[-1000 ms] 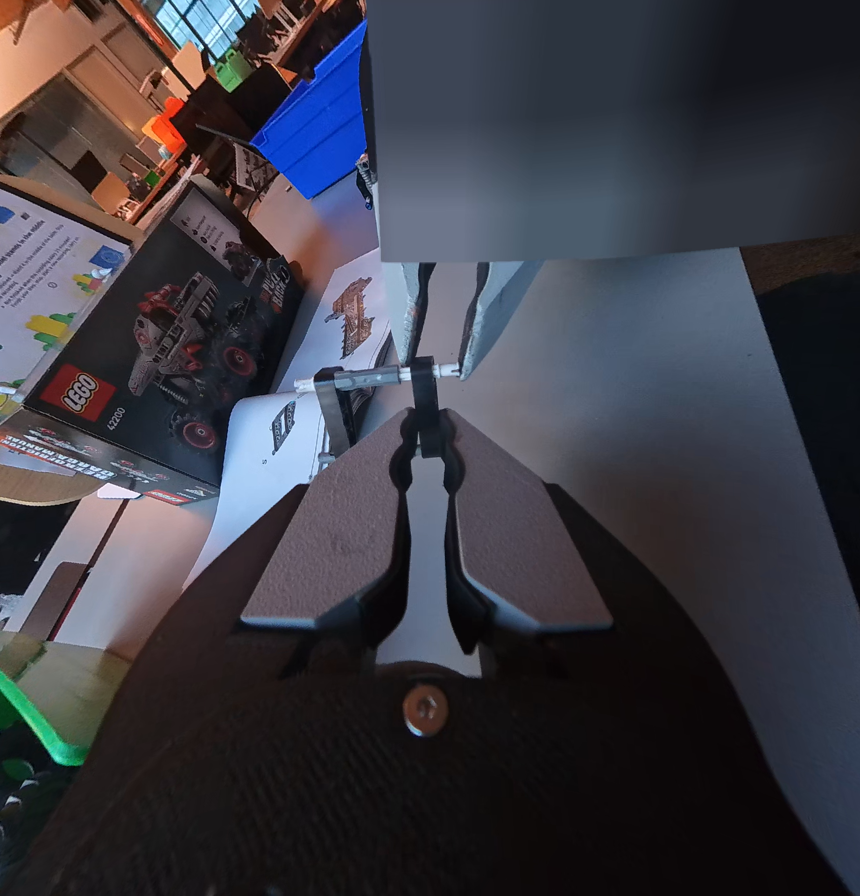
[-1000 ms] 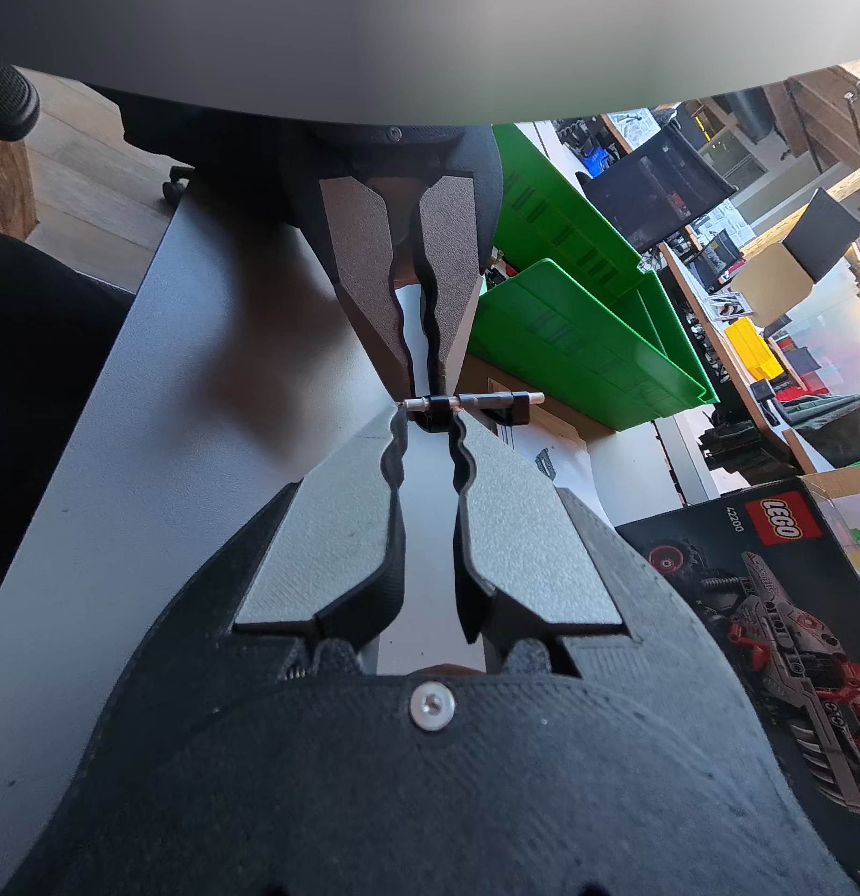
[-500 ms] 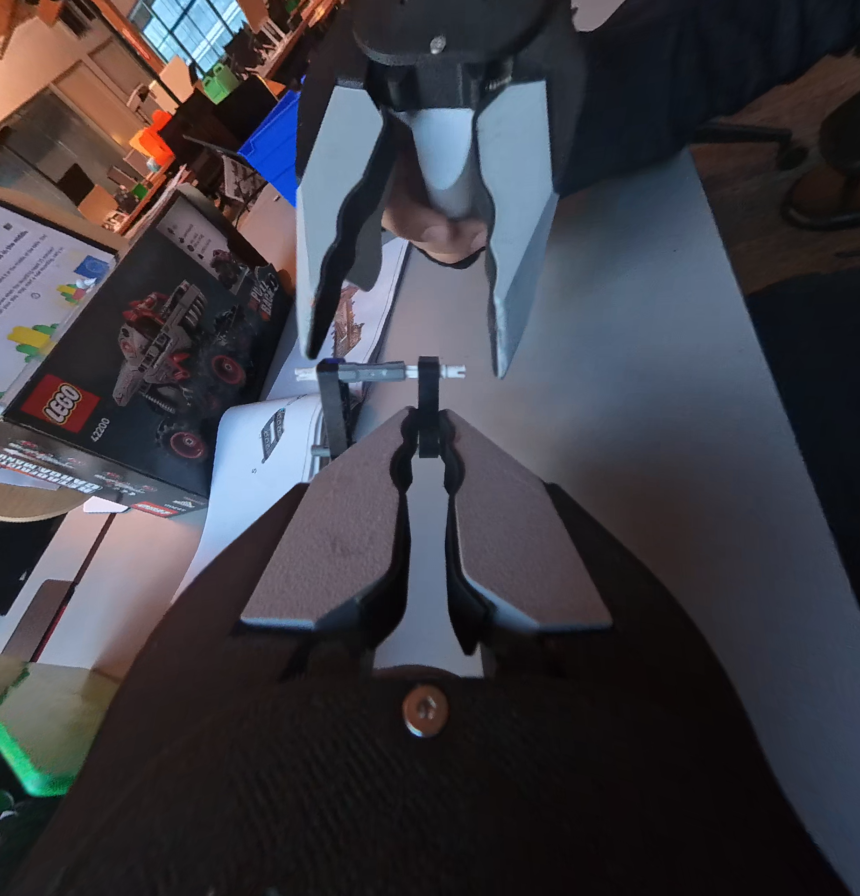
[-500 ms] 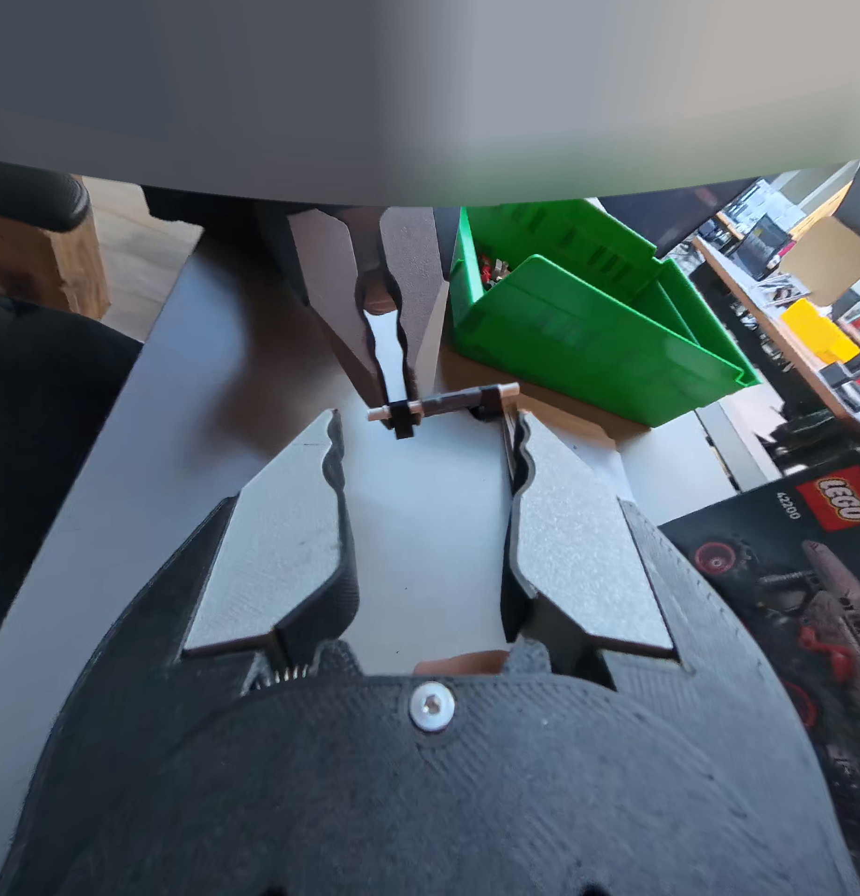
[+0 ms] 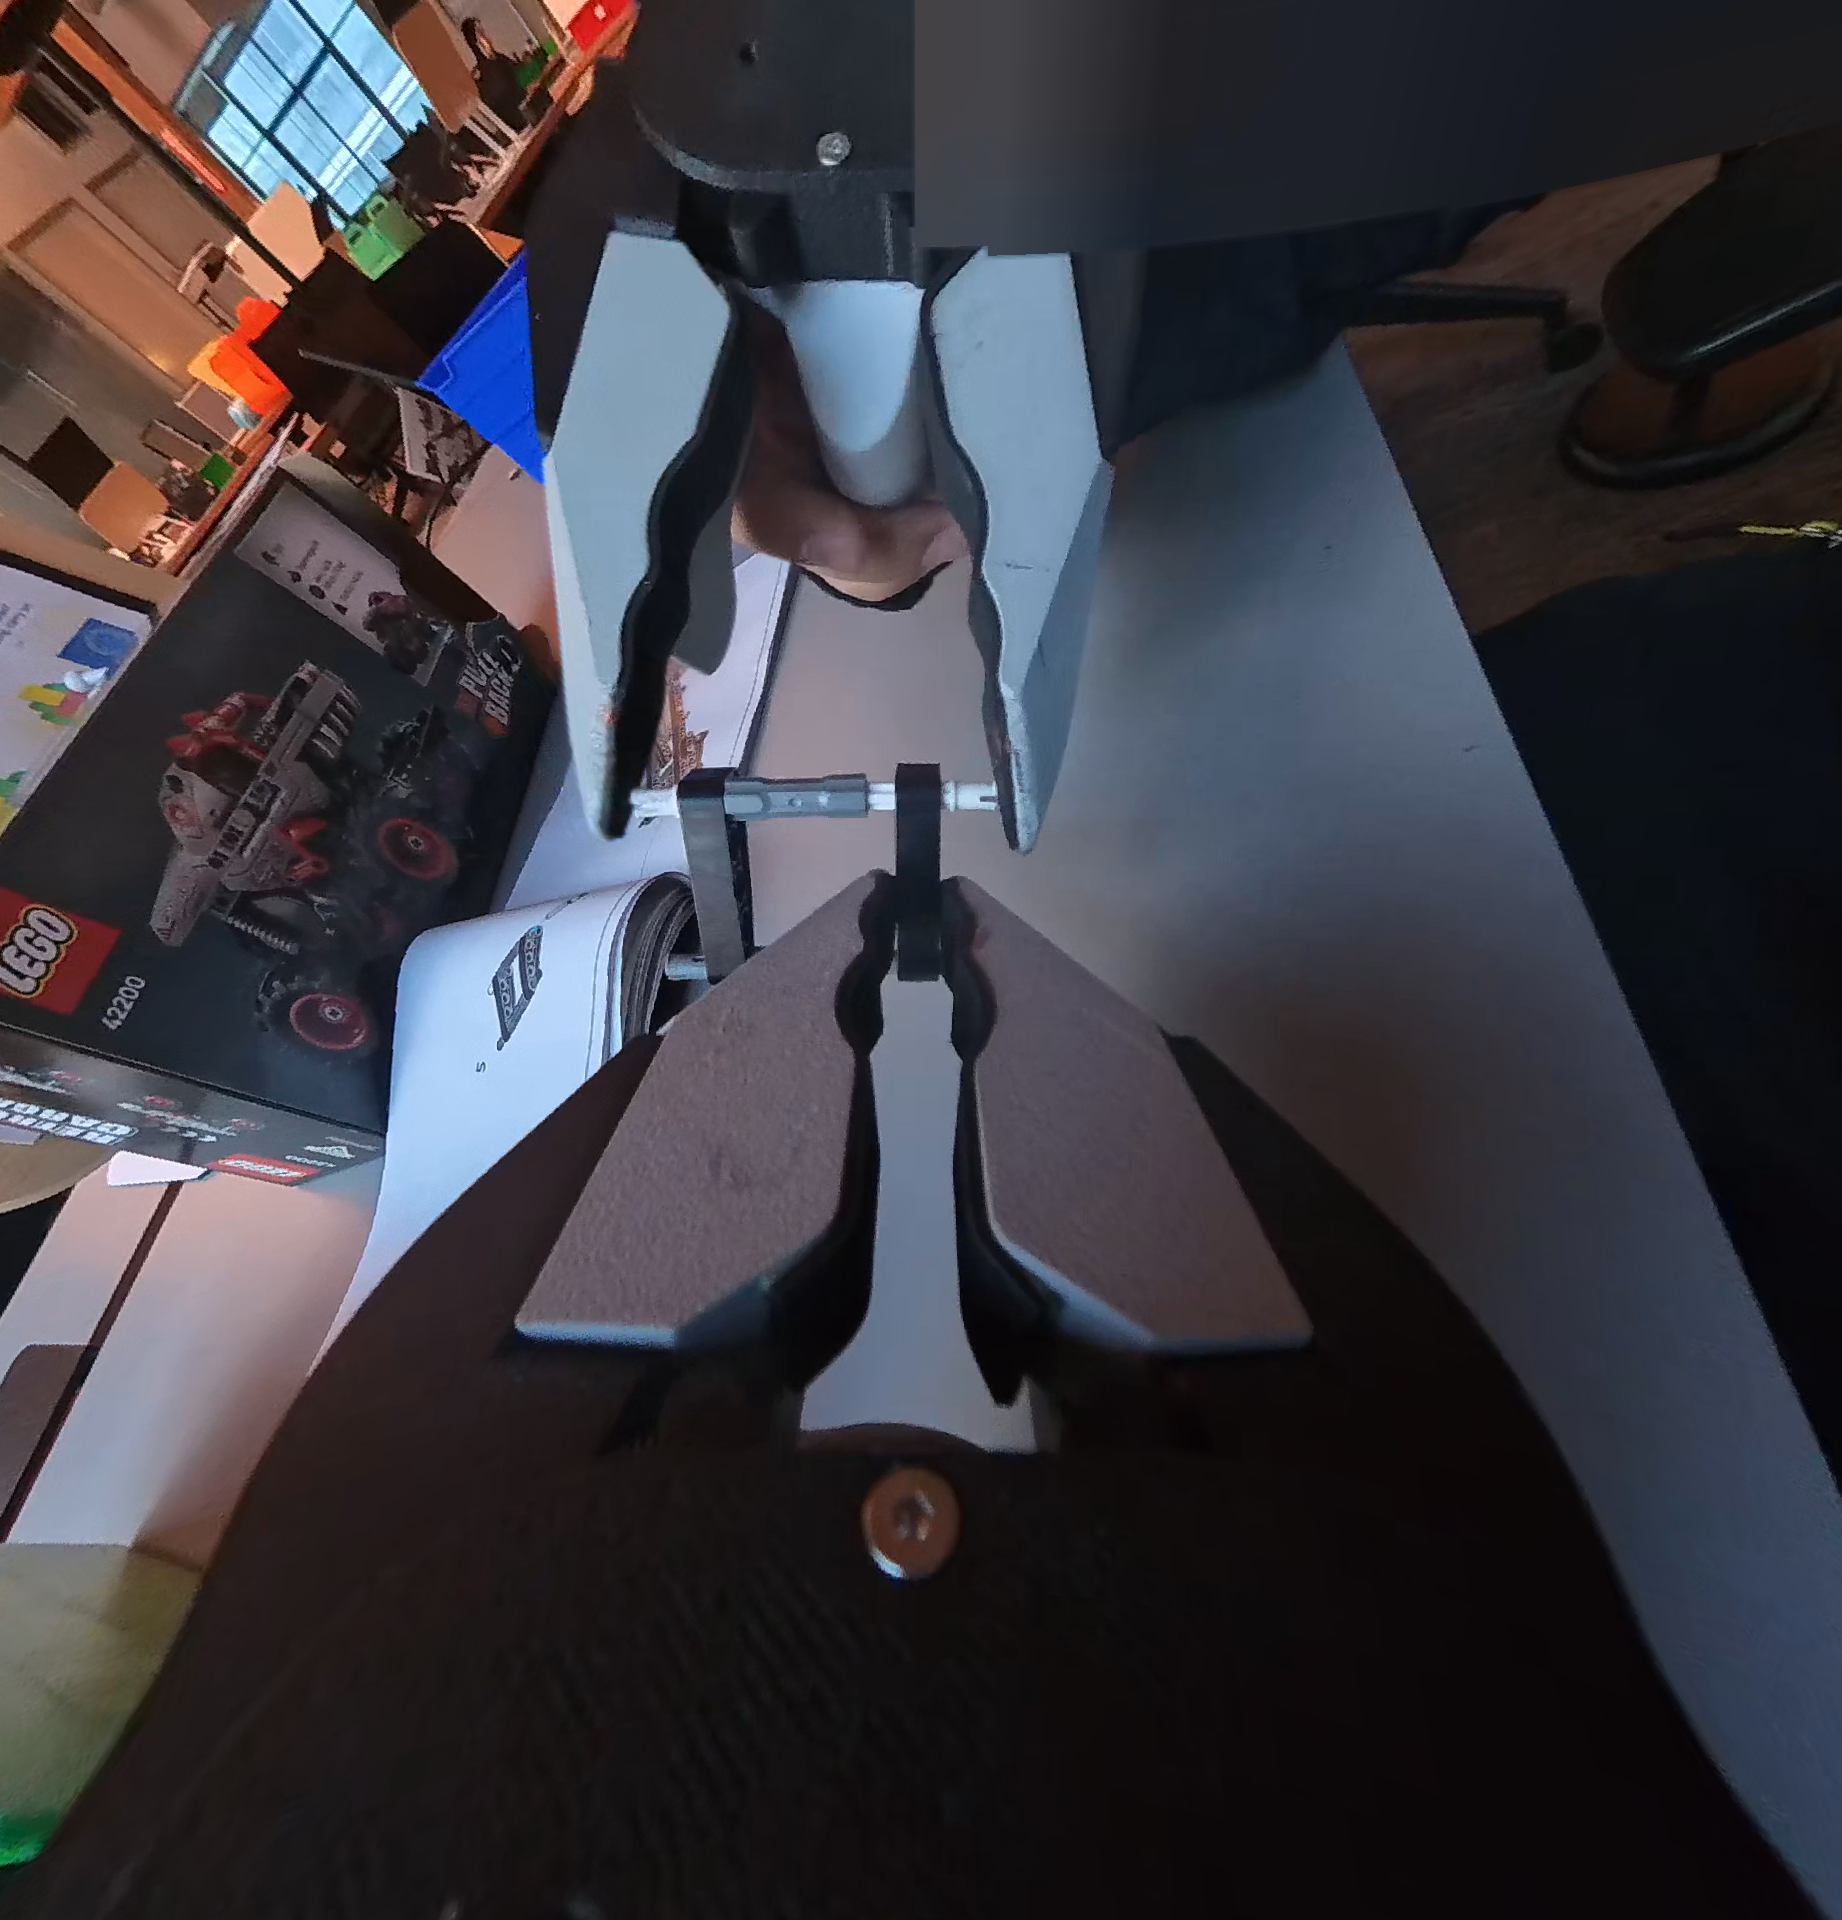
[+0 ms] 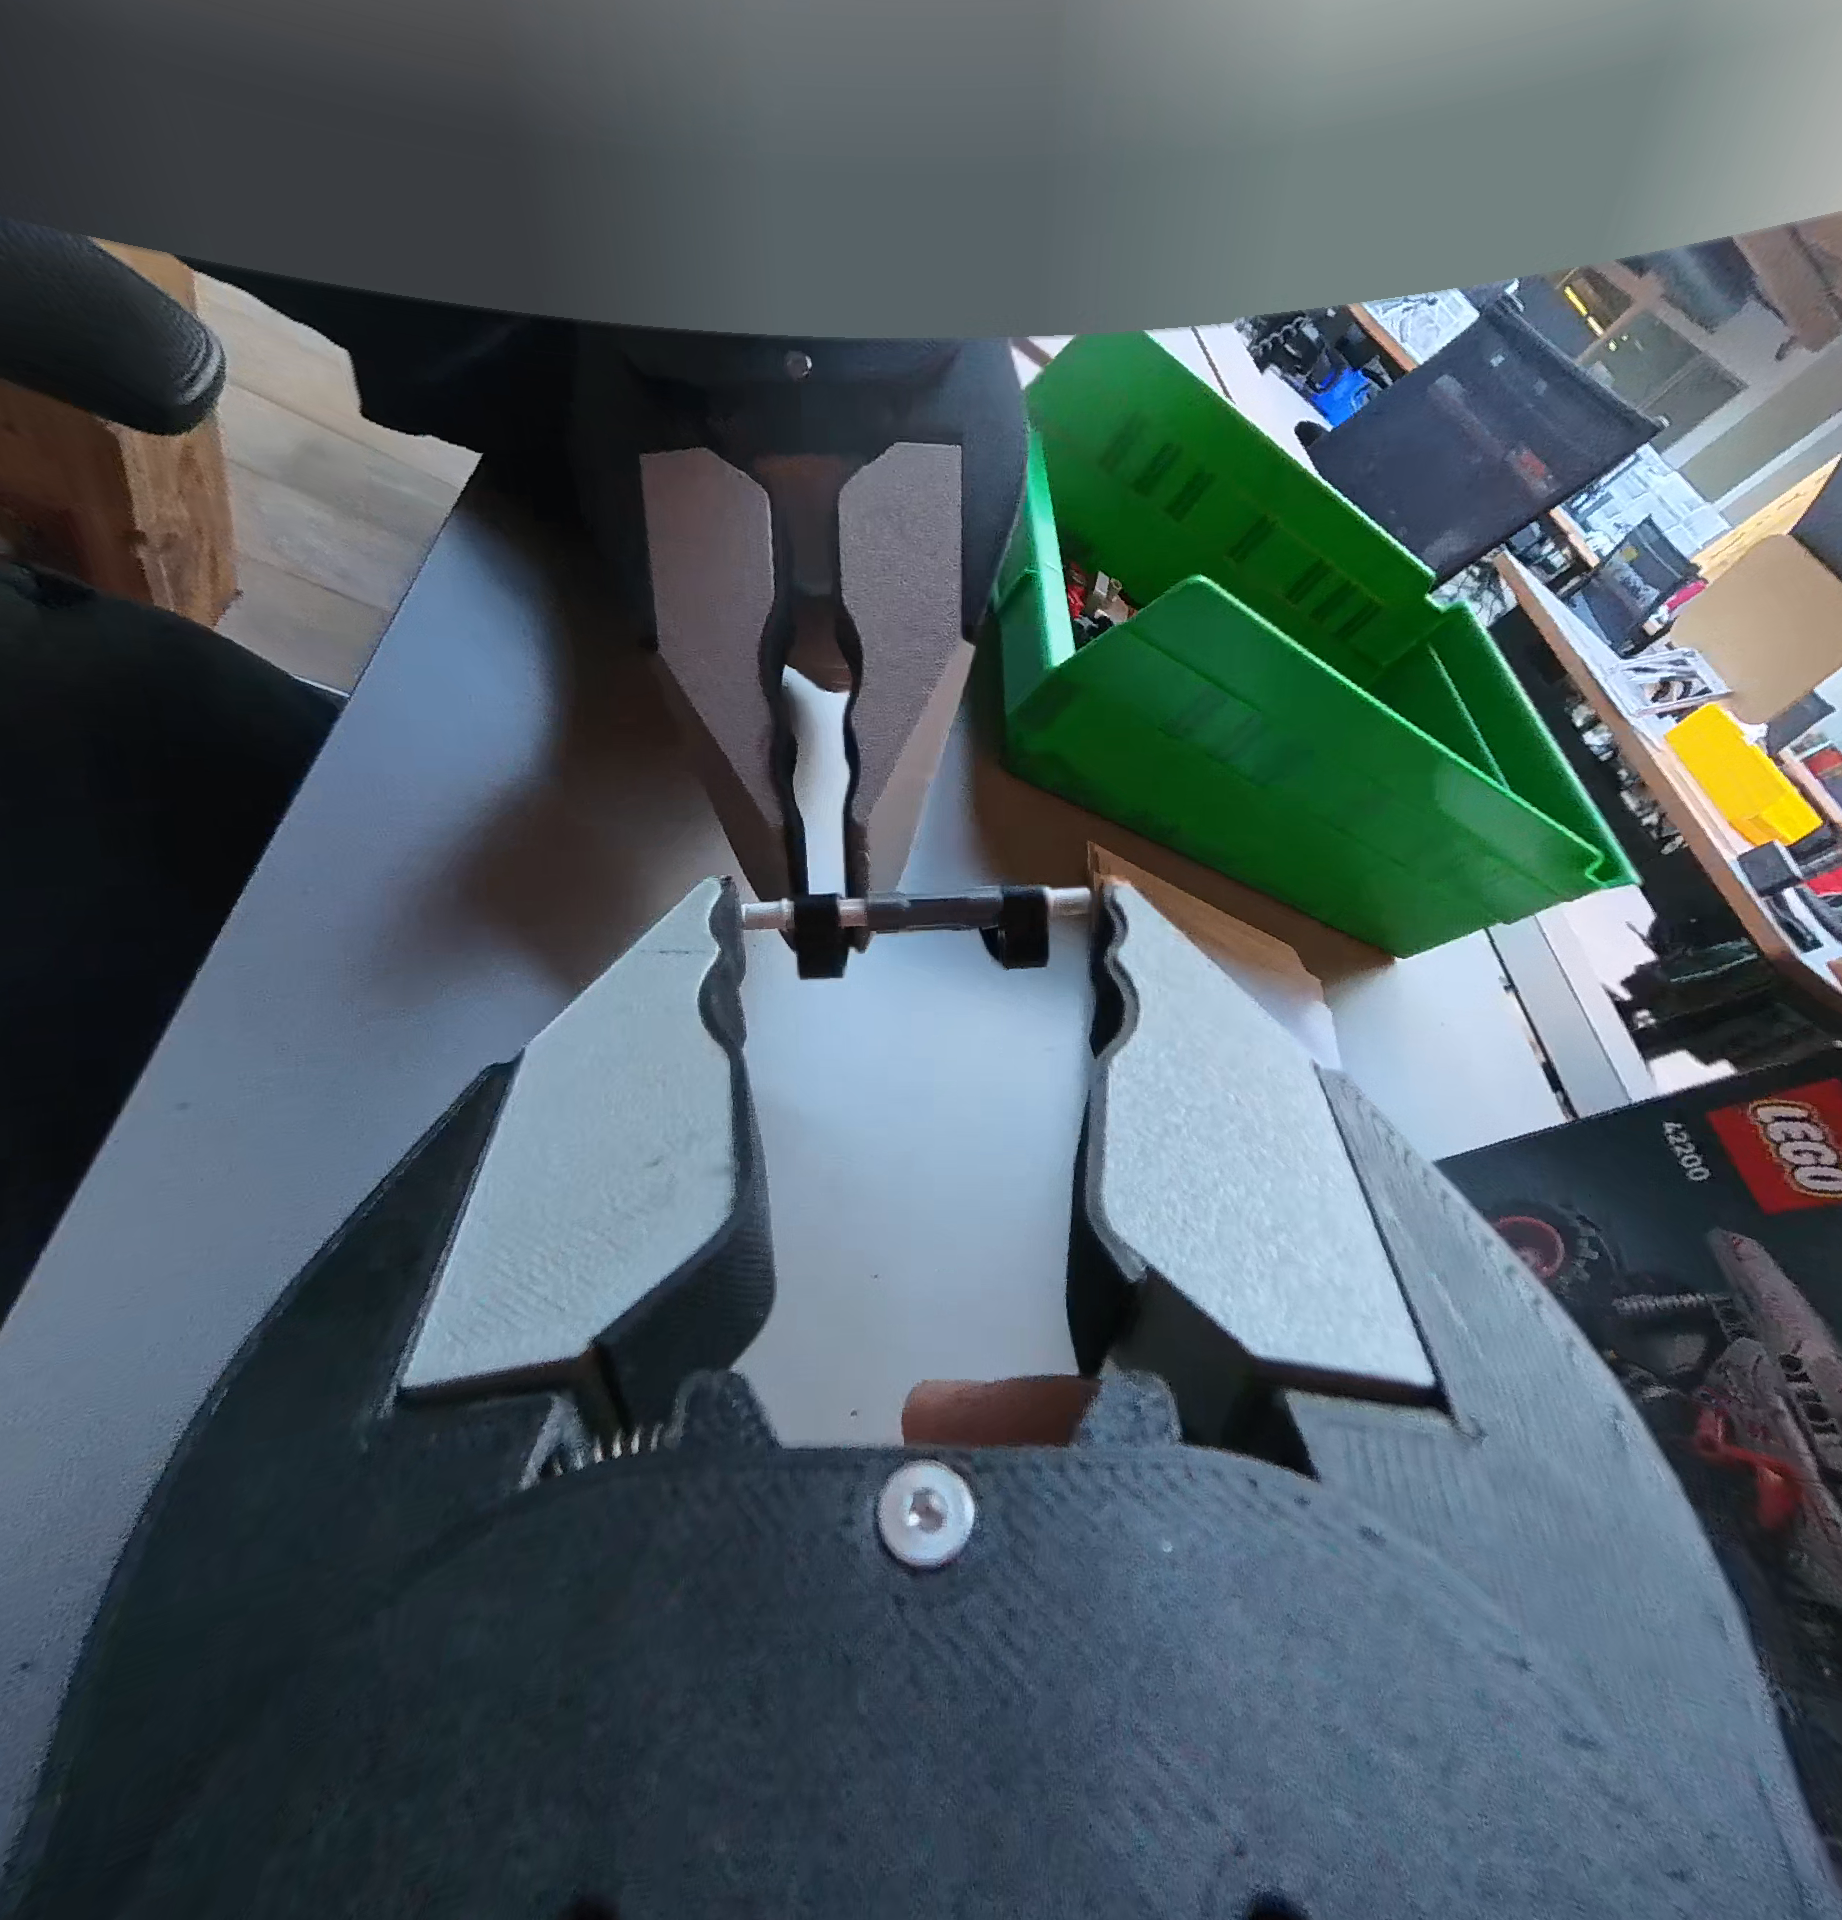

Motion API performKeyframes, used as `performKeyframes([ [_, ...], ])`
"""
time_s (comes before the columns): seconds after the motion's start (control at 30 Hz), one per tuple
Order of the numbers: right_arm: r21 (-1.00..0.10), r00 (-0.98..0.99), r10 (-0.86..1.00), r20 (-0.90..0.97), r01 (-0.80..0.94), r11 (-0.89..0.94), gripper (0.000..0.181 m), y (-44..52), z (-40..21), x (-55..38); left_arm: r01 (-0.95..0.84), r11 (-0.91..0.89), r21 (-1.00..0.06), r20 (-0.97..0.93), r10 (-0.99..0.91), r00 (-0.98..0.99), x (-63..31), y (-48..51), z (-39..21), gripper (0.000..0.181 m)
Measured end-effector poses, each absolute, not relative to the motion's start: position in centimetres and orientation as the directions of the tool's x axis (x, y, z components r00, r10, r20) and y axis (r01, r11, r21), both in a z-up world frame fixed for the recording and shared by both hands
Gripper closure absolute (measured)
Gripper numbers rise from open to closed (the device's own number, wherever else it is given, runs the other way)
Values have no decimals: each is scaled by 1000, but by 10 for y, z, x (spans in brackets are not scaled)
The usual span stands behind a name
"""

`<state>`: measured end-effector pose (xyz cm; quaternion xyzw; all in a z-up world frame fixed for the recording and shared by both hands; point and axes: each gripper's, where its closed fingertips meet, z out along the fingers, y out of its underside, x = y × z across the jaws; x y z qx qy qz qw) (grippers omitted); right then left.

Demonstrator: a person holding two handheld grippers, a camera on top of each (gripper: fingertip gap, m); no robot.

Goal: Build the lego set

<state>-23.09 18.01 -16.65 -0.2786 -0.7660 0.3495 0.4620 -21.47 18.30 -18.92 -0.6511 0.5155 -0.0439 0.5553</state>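
The build looks barely begun: the left claw (image 5: 915, 914) pinches one black beam of a small axle assembly (image 5: 813, 802) above the table (image 5: 1260, 831), while the right claw (image 6: 912, 925) brackets its ends, jaws spread.

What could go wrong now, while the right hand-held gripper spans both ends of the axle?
1. The left hand-held gripper pinches only one thin black beam, so an end-on squeeze may twist the assembly out.
2. The right hand-held gripper may slip off the narrow axle tips.
3. The second beam hangs unsupported and could swing.
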Motion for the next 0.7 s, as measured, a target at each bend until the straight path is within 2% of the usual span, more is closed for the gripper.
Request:
performKeyframes([
  [0.7,-798,-421,750,510,93,595,118,177,-161,-231,-586,156,-795,-490,-735,469,-212,179,-184,177],
])
